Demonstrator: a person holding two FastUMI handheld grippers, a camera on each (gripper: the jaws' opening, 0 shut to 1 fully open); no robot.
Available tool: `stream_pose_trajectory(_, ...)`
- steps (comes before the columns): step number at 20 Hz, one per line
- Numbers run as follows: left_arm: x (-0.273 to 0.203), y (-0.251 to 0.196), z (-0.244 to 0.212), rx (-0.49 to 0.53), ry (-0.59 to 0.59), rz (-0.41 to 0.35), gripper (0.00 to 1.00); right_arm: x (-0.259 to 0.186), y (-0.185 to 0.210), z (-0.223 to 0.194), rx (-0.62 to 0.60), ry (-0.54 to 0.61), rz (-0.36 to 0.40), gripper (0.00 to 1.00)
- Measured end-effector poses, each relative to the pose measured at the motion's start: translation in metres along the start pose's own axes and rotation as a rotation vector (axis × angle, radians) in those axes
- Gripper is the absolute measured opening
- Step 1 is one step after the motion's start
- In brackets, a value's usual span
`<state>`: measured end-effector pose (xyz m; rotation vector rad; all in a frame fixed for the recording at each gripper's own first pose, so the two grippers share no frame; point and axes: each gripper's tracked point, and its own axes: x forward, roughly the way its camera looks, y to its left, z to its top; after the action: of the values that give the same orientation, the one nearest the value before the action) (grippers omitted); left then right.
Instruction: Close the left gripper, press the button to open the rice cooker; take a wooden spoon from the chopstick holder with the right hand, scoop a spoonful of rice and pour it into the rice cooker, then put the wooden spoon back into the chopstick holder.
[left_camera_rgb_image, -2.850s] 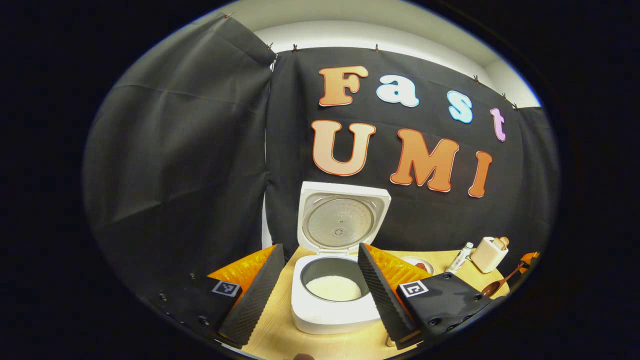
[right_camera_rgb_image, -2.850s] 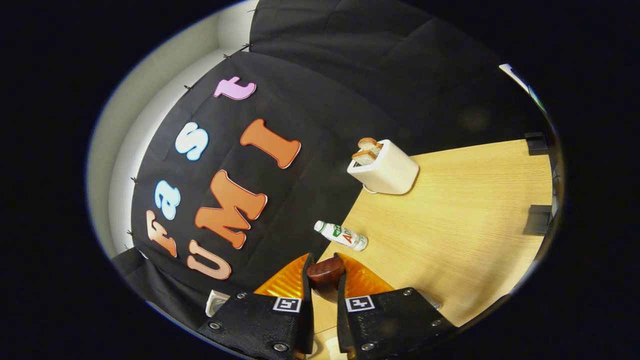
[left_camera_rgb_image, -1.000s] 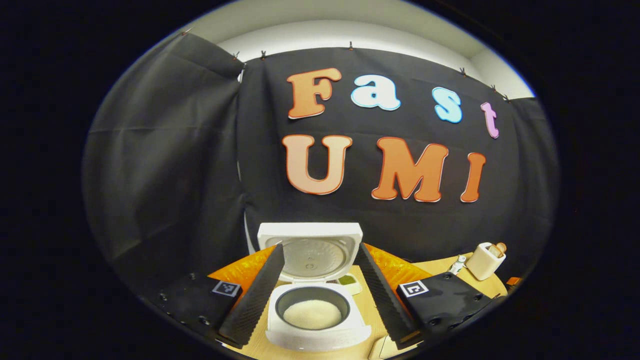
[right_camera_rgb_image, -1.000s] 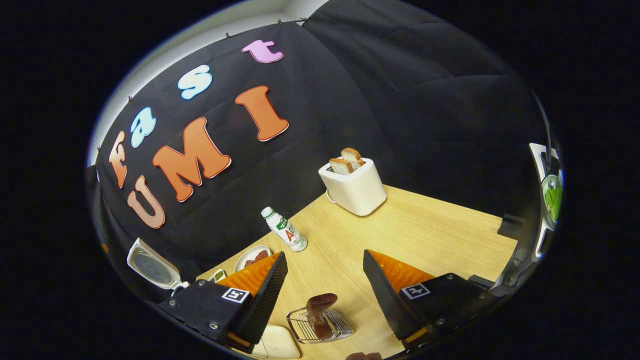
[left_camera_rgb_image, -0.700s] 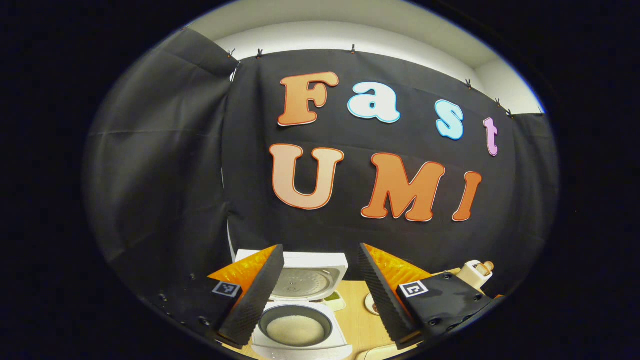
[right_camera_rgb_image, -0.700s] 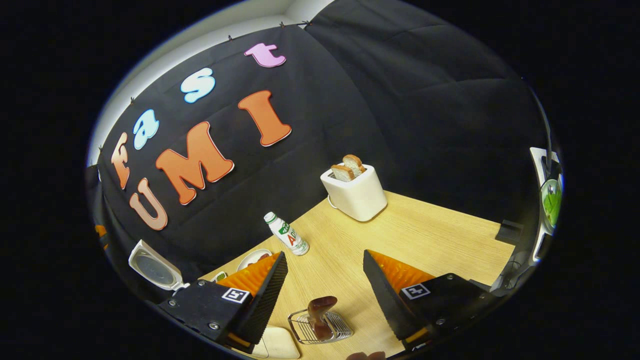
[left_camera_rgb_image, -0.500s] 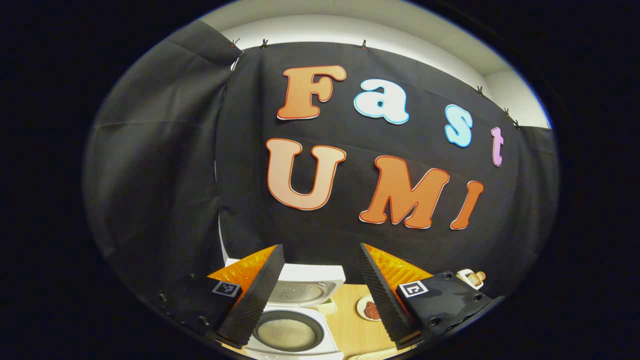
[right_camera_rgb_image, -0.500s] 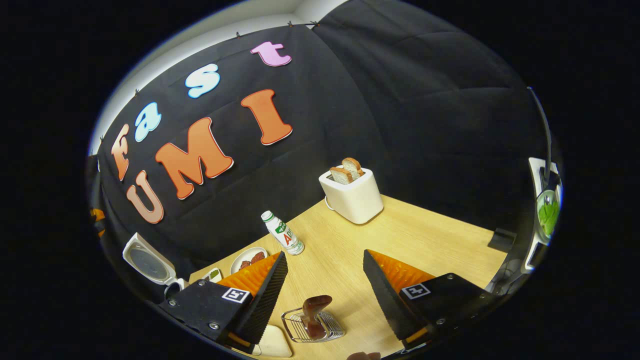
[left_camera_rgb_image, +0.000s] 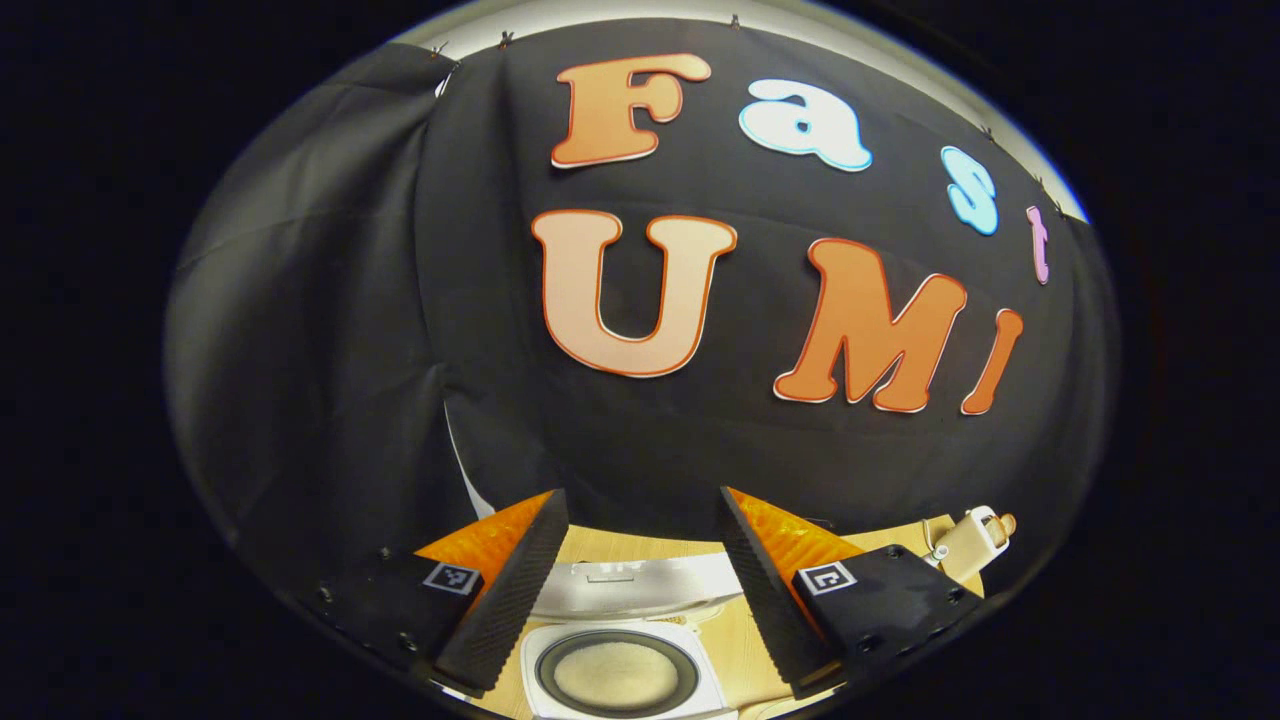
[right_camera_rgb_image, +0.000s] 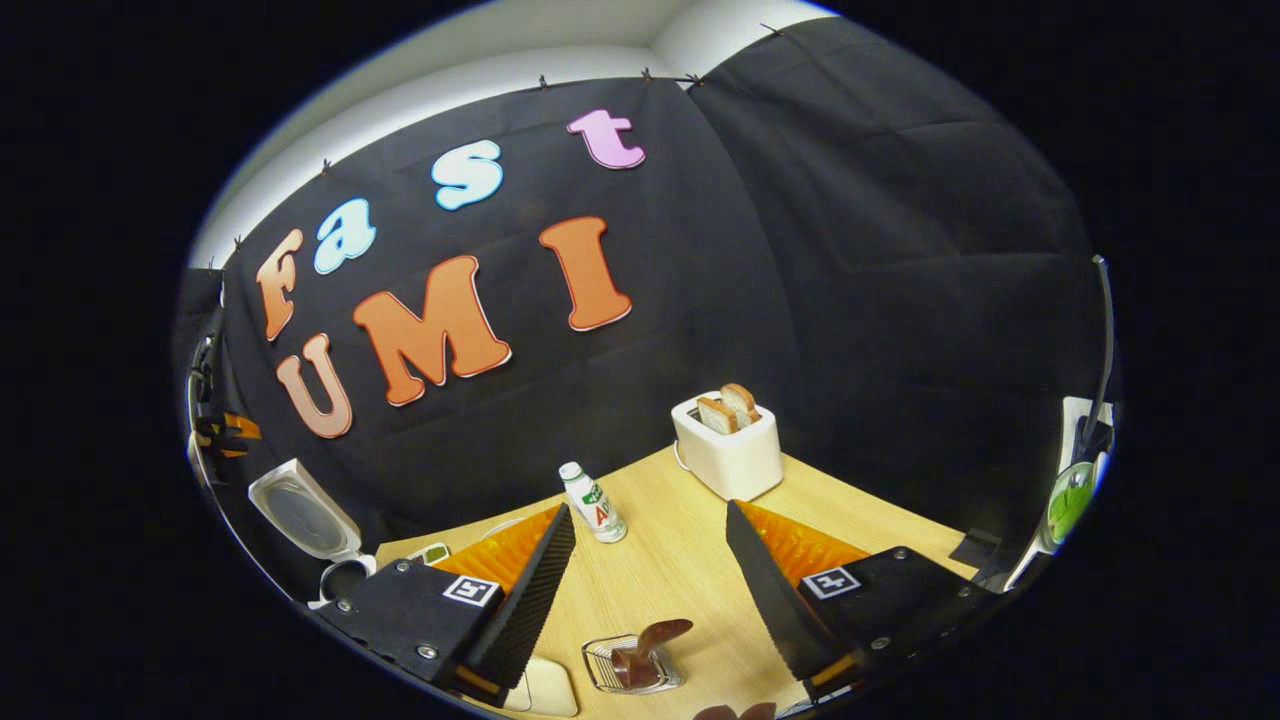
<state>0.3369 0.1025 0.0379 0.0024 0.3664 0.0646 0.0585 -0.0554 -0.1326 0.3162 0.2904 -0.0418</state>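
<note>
Below the left hand-held gripper (left_camera_rgb_image: 633, 560), whose fingers are spread and empty, the rice cooker (left_camera_rgb_image: 622, 672) stands open on the table (right_camera_rgb_image: 690, 560) with rice inside. Seen from the right hand-held gripper (right_camera_rgb_image: 648, 580), also spread and empty, the wooden spoon (right_camera_rgb_image: 645, 652) rests in the wire chopstick holder (right_camera_rgb_image: 628, 667).

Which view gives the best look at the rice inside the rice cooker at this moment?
The left gripper view: it looks almost straight down into the open rice cooker, so the rice in the pot is plain. In the right gripper view the rice cooker sits far off at the left edge, lid up, and the pot's contents cannot be made out.
</note>
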Motion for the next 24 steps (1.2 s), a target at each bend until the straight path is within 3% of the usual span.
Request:
stream_pose_trajectory(3, 0.026, 0.01, -0.018, 0.036, 0.091, 0.034, 1.0, -0.006, 0.003, 0.013, -0.069, -0.035, 0.001, 0.94)
stream_pose_trajectory(7, 0.037, 0.003, -0.044, 0.0, 0.19, 0.014, 1.0, -0.009, 0.006, 0.024, -0.18, -0.062, -0.008, 0.95)
stream_pose_trajectory(11, 0.042, 0.008, -0.053, 0.013, 0.202, 0.017, 1.0, -0.008, 0.007, 0.027, -0.19, -0.065, 0.008, 0.95)
stream_pose_trajectory(17, 0.0, -0.003, -0.088, 0.0, 0.259, -0.025, 1.0, -0.012, 0.015, 0.032, -0.206, -0.08, 0.045, 0.95)
stream_pose_trajectory(24, -0.057, -0.011, -0.185, -0.039, 0.343, -0.056, 1.0, -0.009, 0.05, 0.023, -0.197, -0.064, 0.162, 0.95)
